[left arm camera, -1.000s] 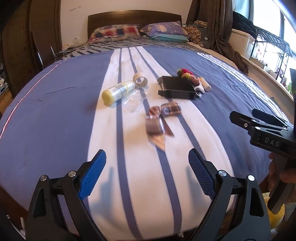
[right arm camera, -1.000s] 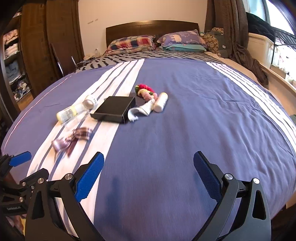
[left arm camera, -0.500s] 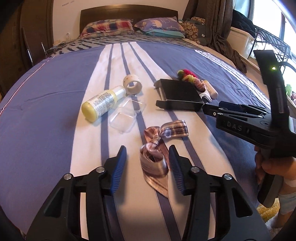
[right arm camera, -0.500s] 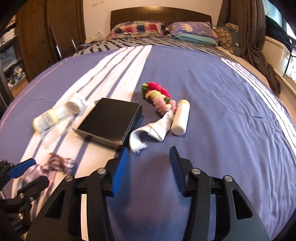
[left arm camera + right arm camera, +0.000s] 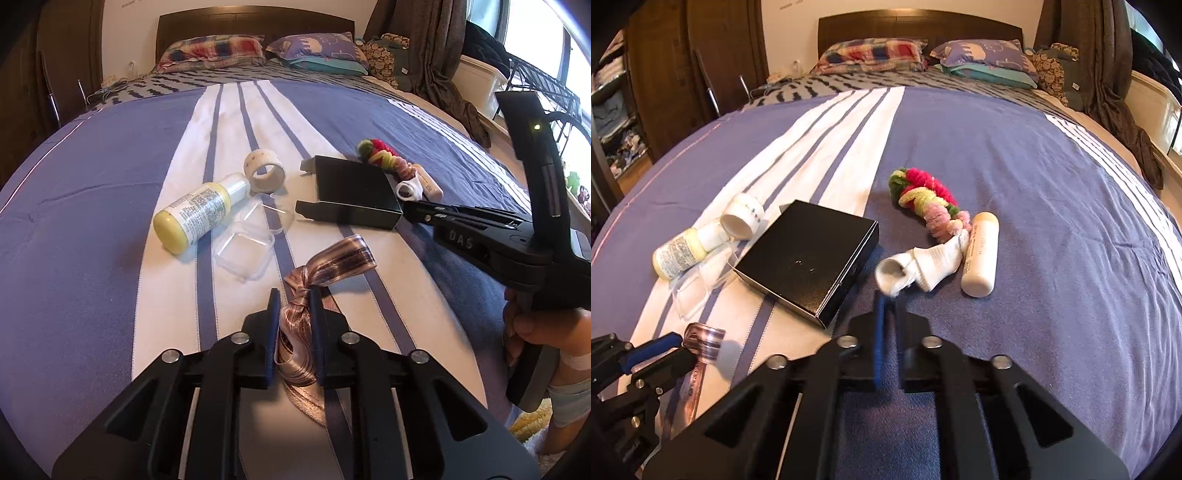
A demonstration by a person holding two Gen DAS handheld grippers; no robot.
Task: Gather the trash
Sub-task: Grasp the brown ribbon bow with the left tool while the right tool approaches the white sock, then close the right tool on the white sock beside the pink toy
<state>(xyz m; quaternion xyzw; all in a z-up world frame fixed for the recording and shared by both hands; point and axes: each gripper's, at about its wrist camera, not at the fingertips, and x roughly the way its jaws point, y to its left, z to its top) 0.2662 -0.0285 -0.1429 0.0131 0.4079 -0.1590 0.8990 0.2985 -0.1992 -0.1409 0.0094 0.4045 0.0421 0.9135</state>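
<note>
A crumpled brown striped ribbon (image 5: pixel 328 260) lies on the striped bedspread (image 5: pixel 92 221). My left gripper (image 5: pixel 294 295) is shut on the ribbon's near loop; the ribbon also shows in the right wrist view (image 5: pixel 703 338). My right gripper (image 5: pixel 888 299) is shut and empty, its tips just short of a white sock (image 5: pixel 919 267) and right of a black box (image 5: pixel 809 254). It shows from the side in the left wrist view (image 5: pixel 410 208). A yellow-capped bottle (image 5: pixel 199 210), a tape roll (image 5: pixel 264 171) and a clear plastic tray (image 5: pixel 245 247) lie beyond the ribbon.
A colourful woolly garland (image 5: pixel 929 201) and a cream tube (image 5: pixel 980 254) lie beside the sock. Pillows (image 5: pixel 871 55) and a dark headboard stand at the far end. Curtains and a white bin (image 5: pixel 480 85) are to the right of the bed.
Both grippers moved forward over the bed and closed. The left one closed on the ribbon; the right one closed on nothing near the sock.
</note>
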